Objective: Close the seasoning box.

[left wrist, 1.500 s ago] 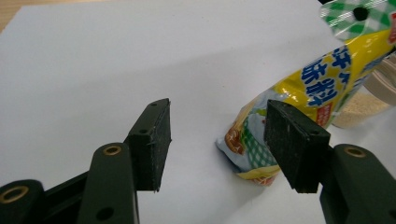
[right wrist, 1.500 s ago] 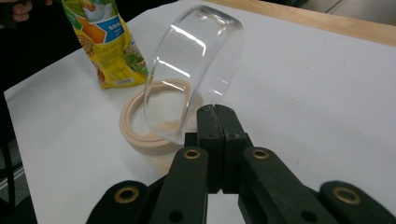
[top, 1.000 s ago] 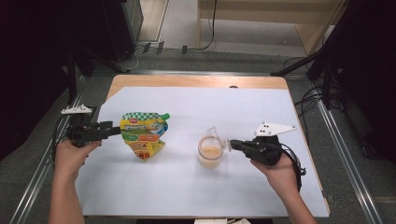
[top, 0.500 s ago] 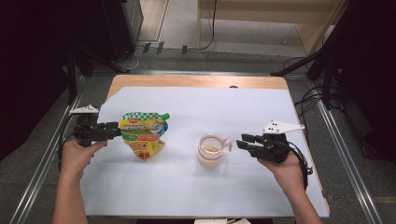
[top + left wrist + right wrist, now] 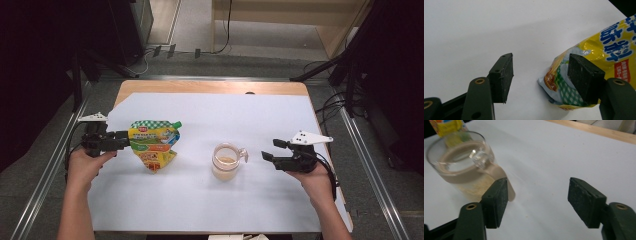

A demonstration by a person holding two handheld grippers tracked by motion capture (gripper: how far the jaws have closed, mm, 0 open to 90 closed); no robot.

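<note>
A yellow and green food pouch (image 5: 152,145) lies flat on the white sheet at the left. My left gripper (image 5: 125,140) is open at its left edge. In the left gripper view the pouch (image 5: 604,55) has its corner partly in the gap of this gripper (image 5: 540,67), beside the right jaw, and the left jaw is clear of it. A glass cup (image 5: 226,161) with a handle stands upright mid-table, holding pale contents. My right gripper (image 5: 270,149) sits a little to its right; its jaws have just been opening, with nothing between them. The cup (image 5: 461,170) stands left of the right gripper (image 5: 537,192).
The white sheet (image 5: 225,115) covers most of a wooden table whose far edge (image 5: 210,87) shows bare. Metal rails run along both sides on the floor. Cables and dark stands lie beyond the far edge.
The right gripper let go of the cup's handle, opened its jaws and drew back to the right and lower. The cup stays standing. The left gripper and pouch have not moved.
</note>
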